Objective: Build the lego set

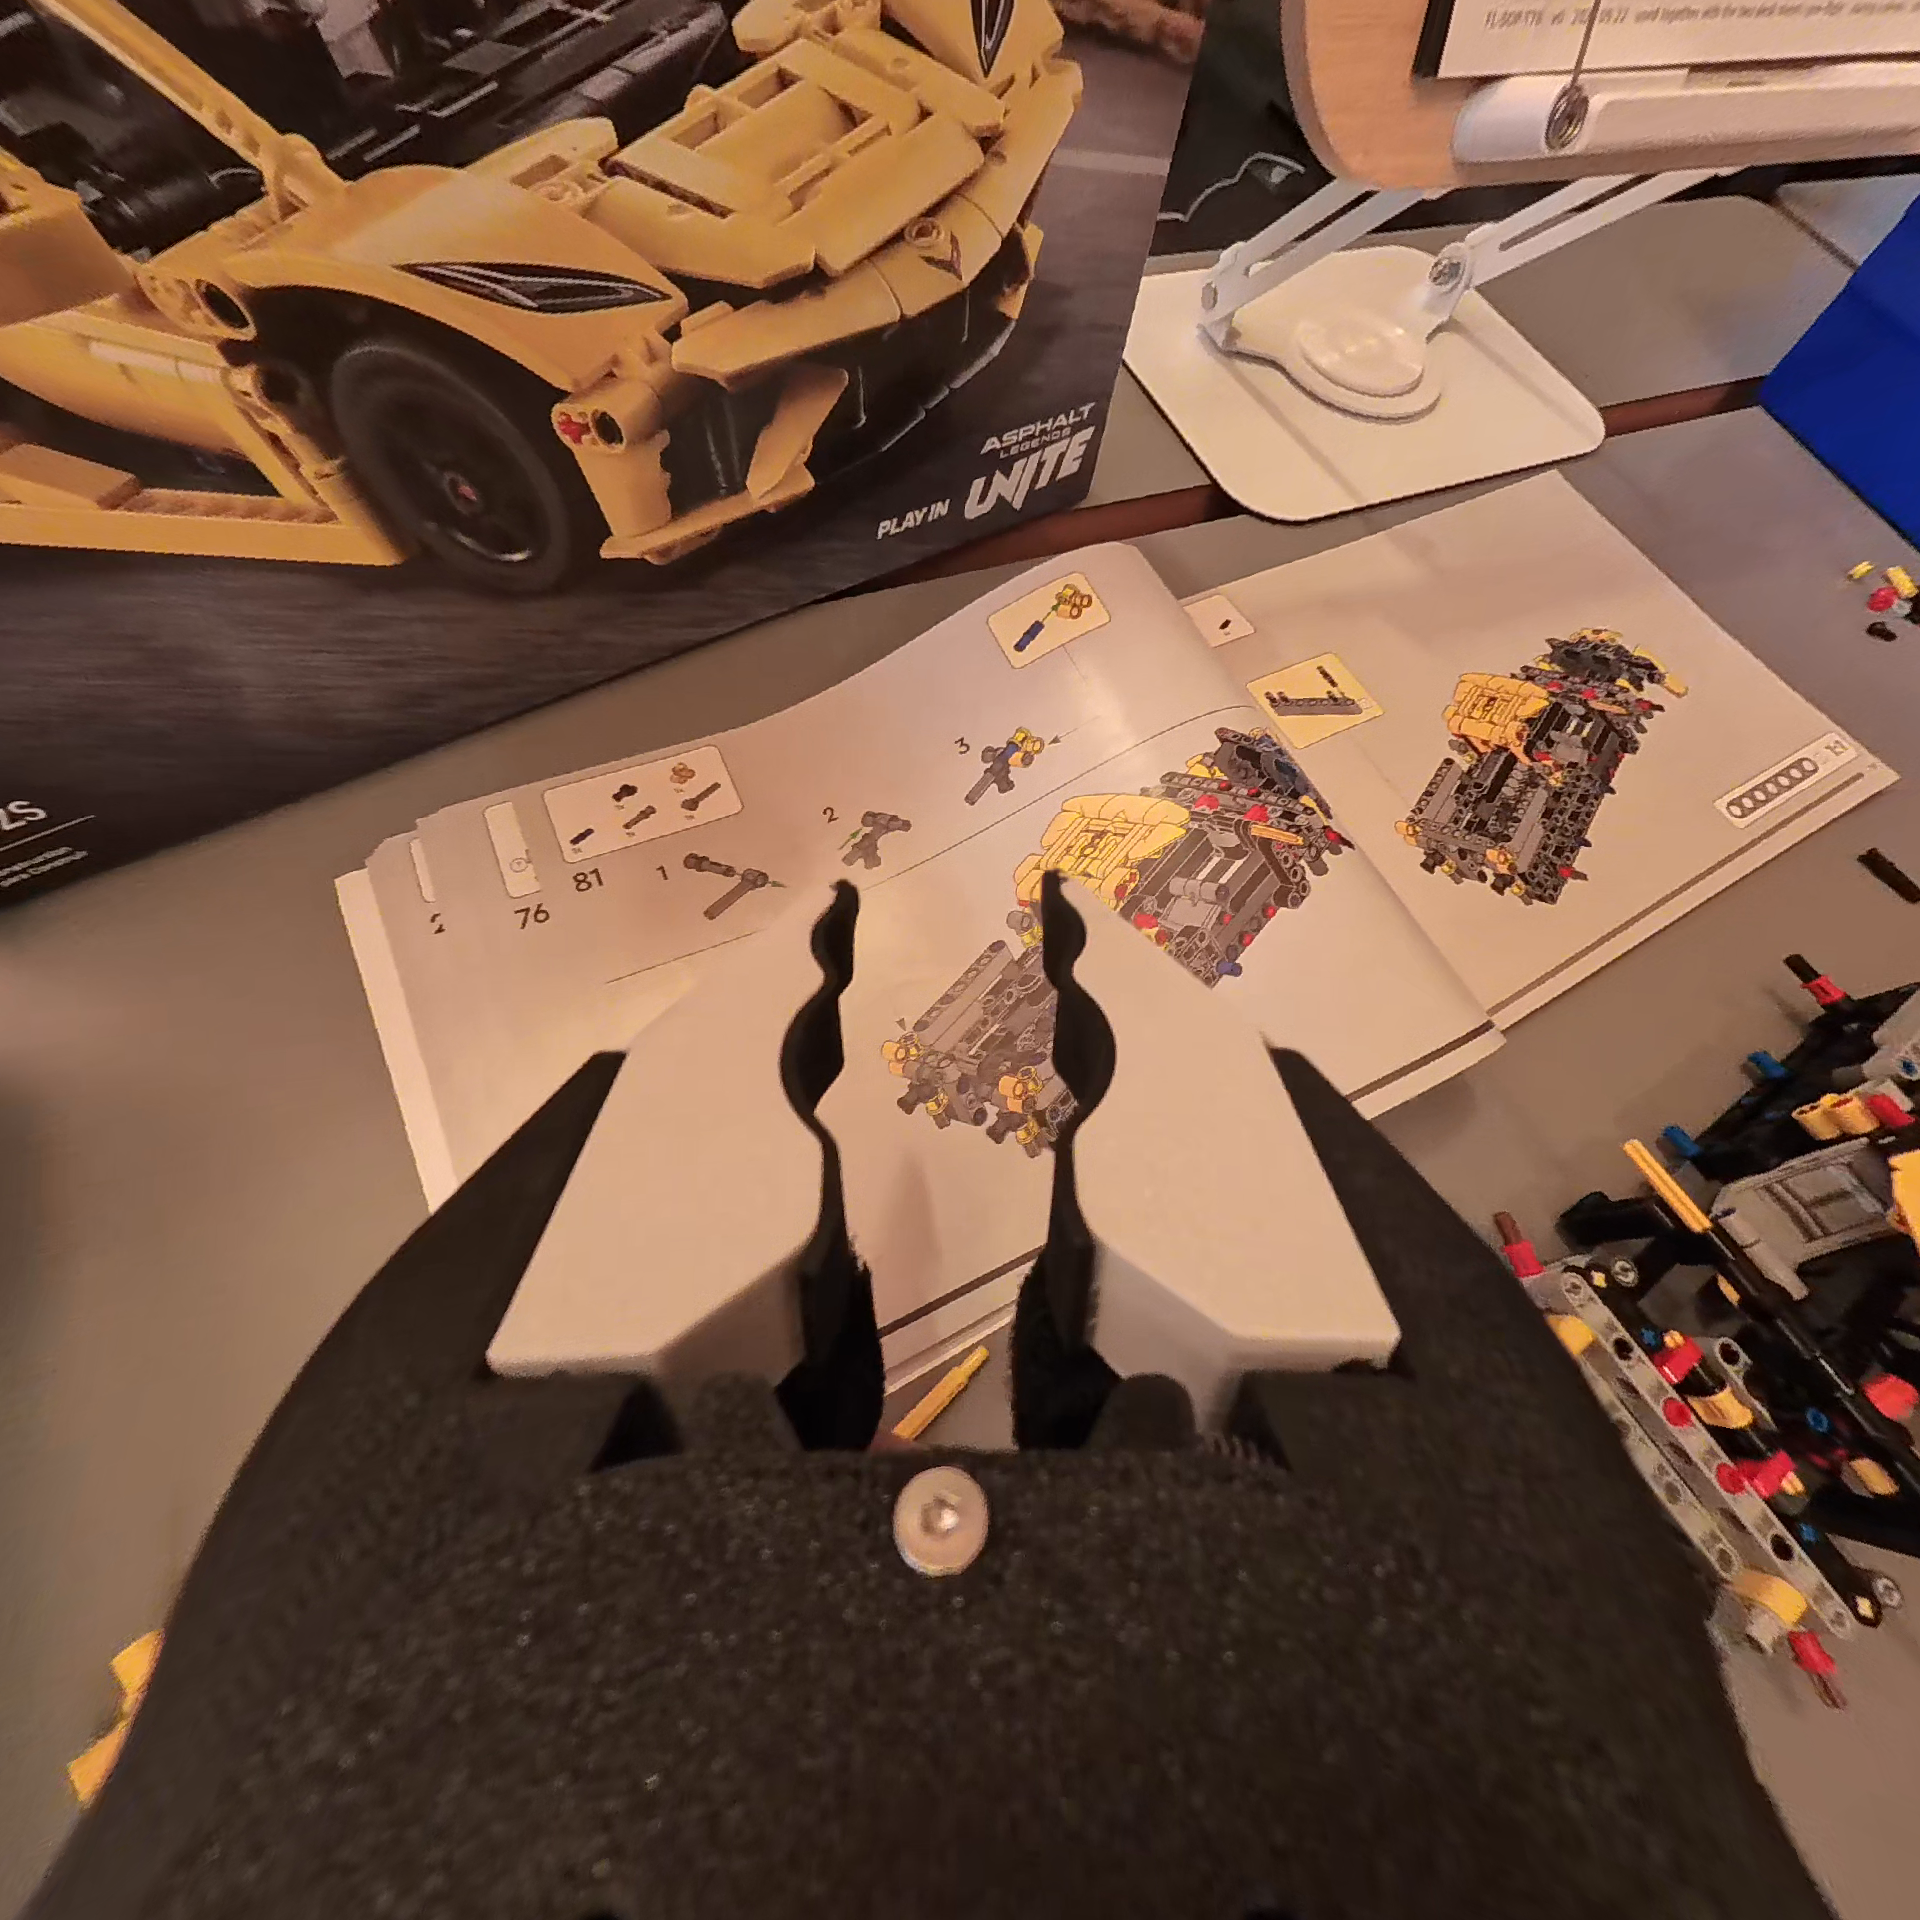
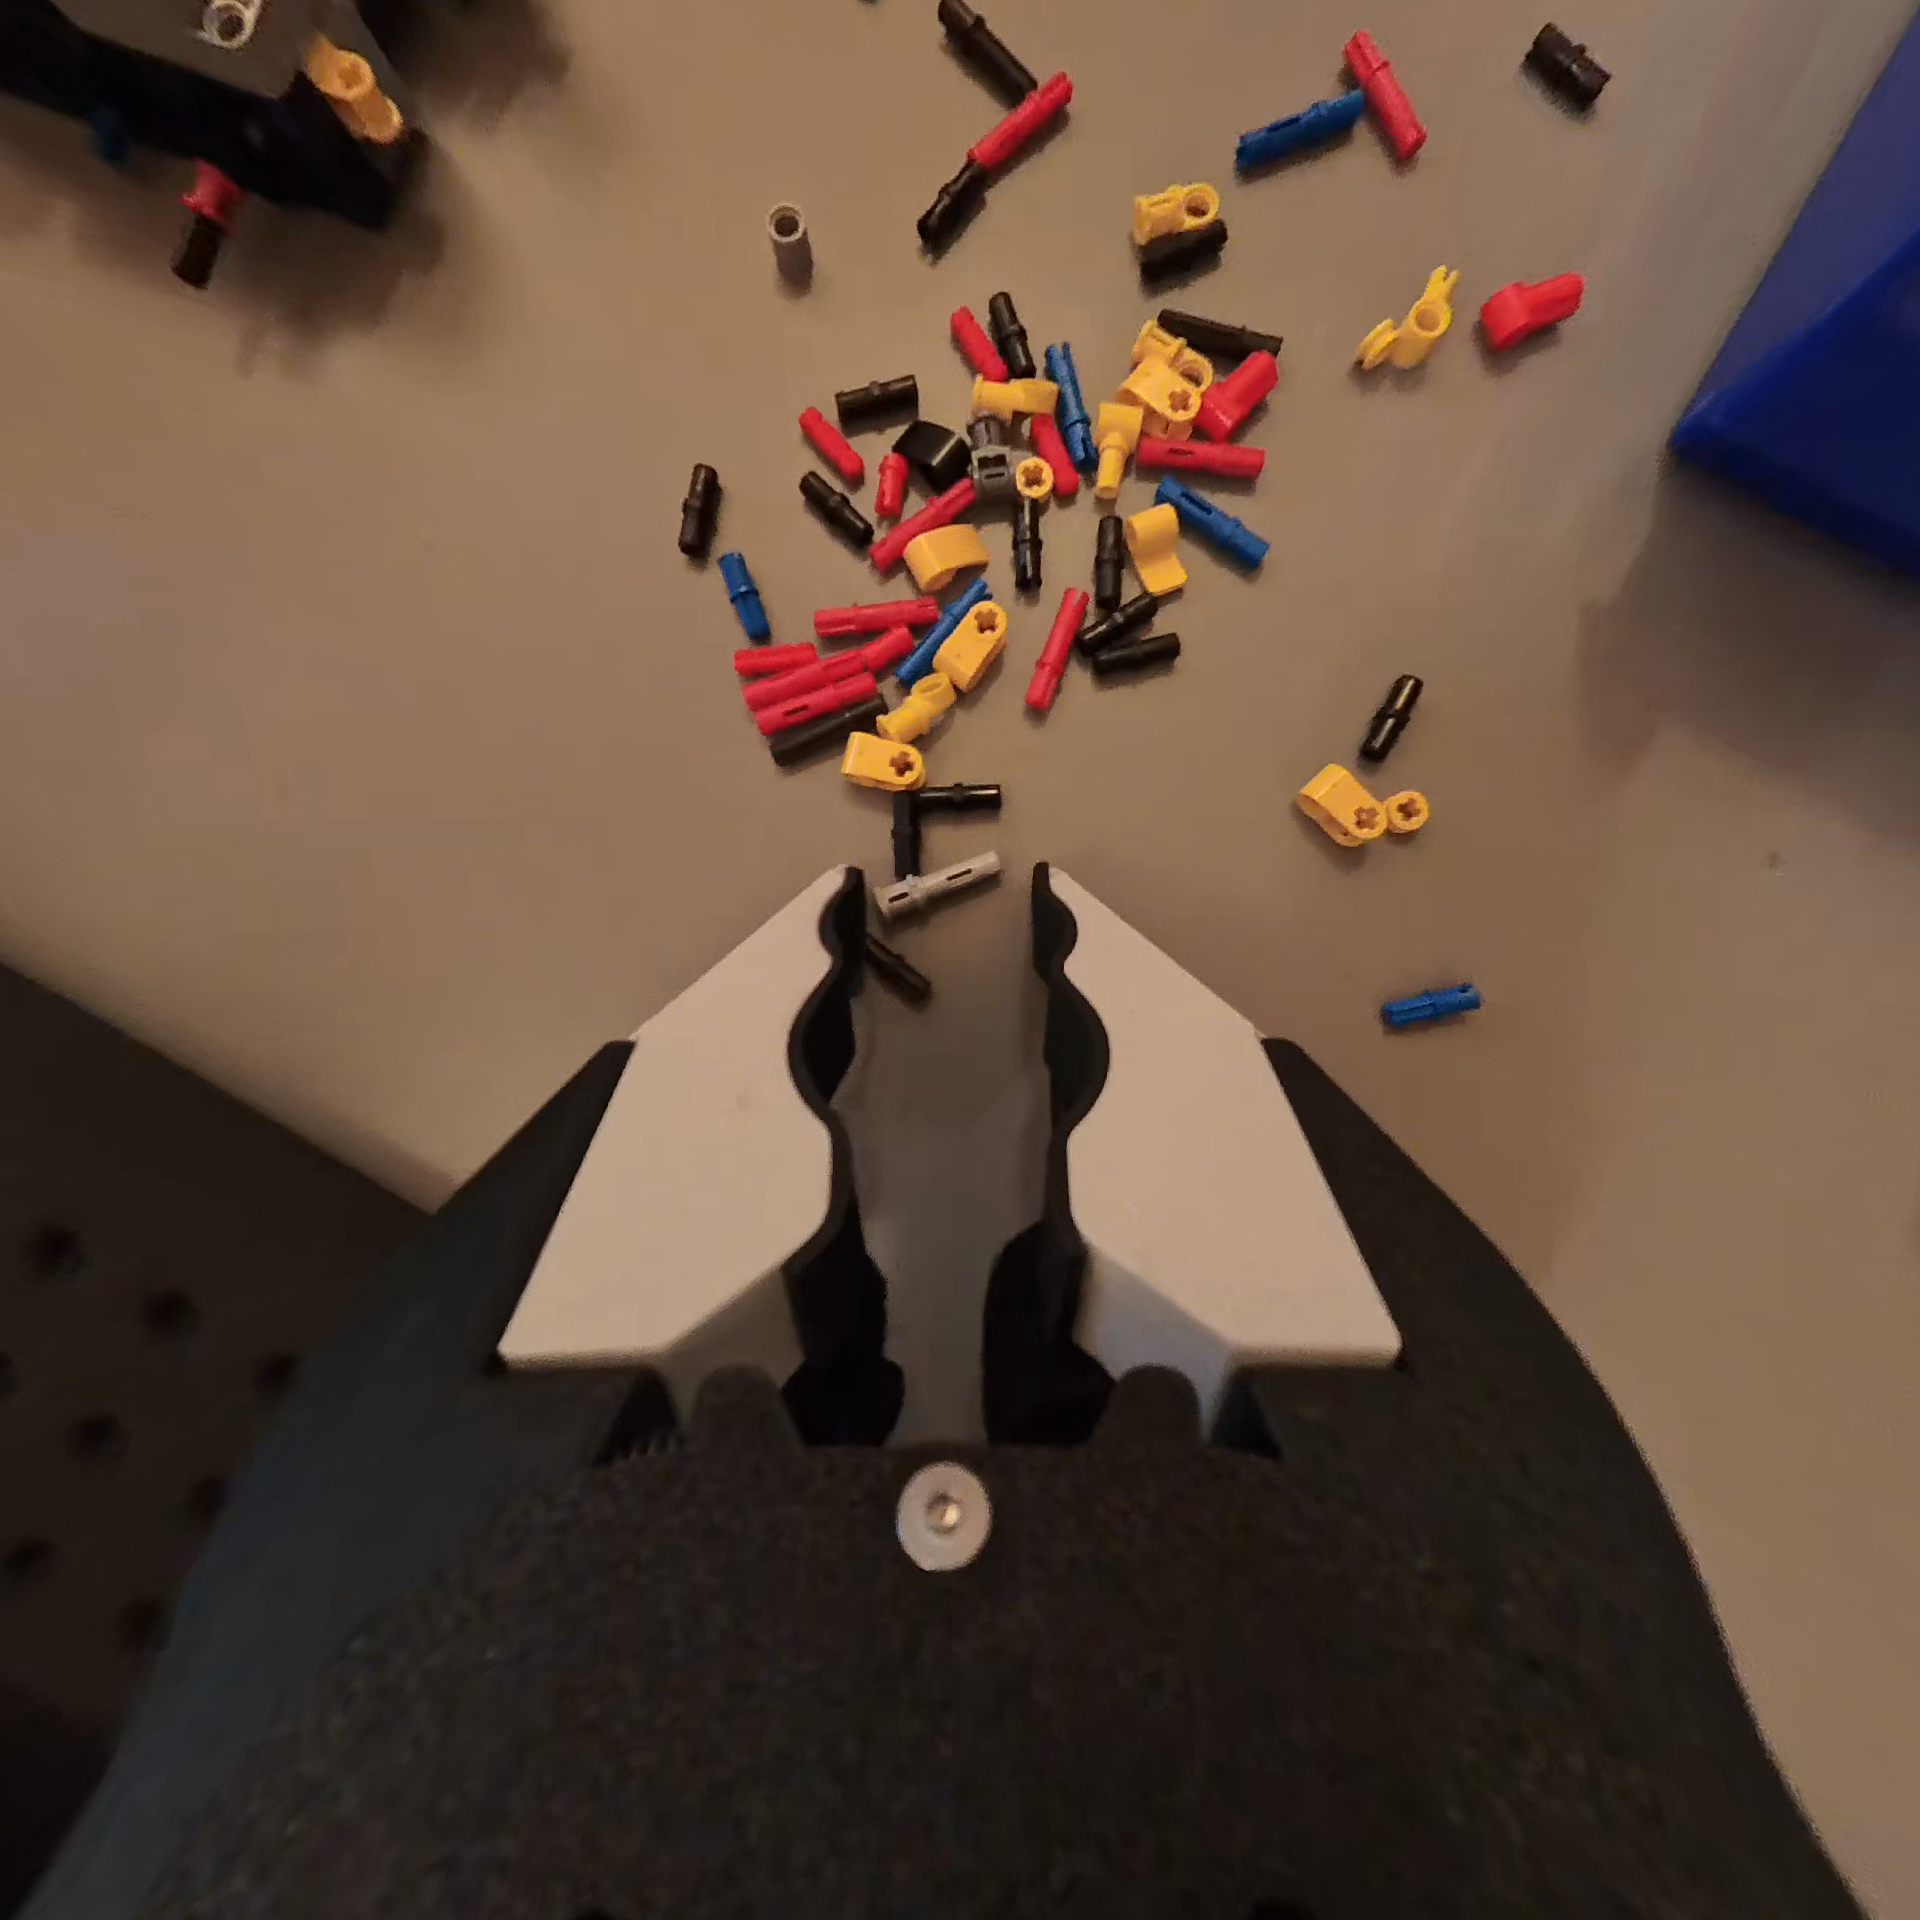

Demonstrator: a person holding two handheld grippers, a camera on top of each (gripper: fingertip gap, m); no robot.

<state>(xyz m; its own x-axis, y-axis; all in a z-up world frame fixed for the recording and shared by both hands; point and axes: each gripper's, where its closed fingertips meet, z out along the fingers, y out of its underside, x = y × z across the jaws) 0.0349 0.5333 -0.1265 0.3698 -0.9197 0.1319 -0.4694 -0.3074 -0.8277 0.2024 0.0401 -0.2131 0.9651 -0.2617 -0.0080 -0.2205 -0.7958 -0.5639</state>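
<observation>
My left gripper point(image 1: 948, 896) is open and empty, held above the open instruction booklet point(image 1: 1039, 831) on the grey table. The partly built black, grey and yellow chassis point(image 1: 1745, 1299) lies at the right edge of the left wrist view. My right gripper point(image 2: 943, 878) is open and empty, just above the near edge of a pile of small red, black, blue and yellow pins and connectors point(image 2: 1018, 520). A grey pin point(image 2: 938, 883) lies between its fingertips and a short black pin point(image 2: 896, 968) lies by the left finger. A corner of the chassis point(image 2: 239, 114) shows top left.
The set's box point(image 1: 468, 364) with the yellow car picture stands at the back left. A white stand point(image 1: 1361, 384) holding a board sits behind the booklet. A blue bin point(image 2: 1829, 343) is at the right. A loose yellow axle point(image 1: 940, 1392) lies under my left gripper. One gripper's finger ends stand about 55 cm off the other's.
</observation>
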